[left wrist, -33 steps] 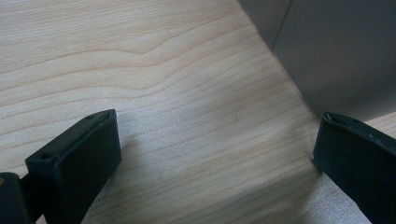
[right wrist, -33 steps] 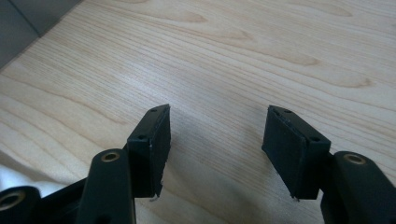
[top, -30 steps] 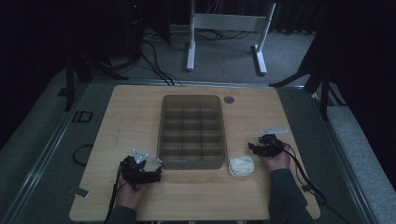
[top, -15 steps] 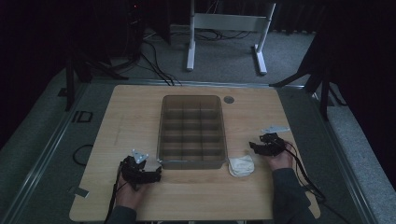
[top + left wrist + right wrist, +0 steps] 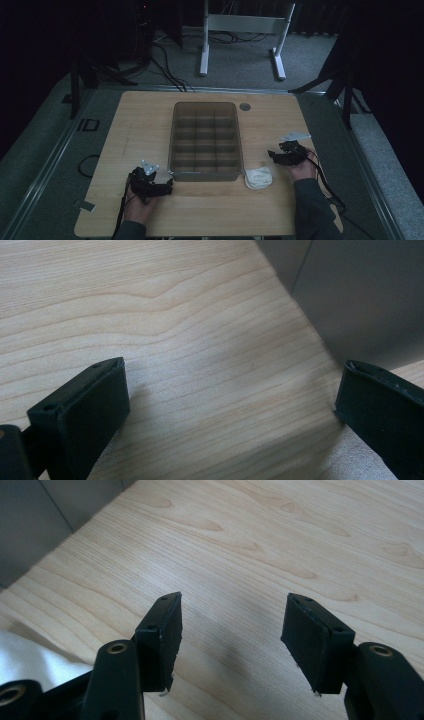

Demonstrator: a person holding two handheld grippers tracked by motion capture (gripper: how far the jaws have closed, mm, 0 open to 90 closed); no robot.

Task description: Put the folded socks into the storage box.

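Right gripper [image 5: 272, 154] shifted slightly; both sets of fingers wide, empty, flanking tray [image 5: 205, 172]; left gripper [image 5: 167, 184]; cloth [image 5: 258, 177] on surface [image 5: 145, 120].

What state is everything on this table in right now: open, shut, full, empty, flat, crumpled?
Left gripper: jaws wide open, holding nothing, over bare wood.
Right gripper: jaws open, holding nothing.
Grey translucent plastic divided box: lidless, upright, compartments look empty.
Small white crumpled bag: lying loose beside the box's near right corner.
Light wooden table: flat.
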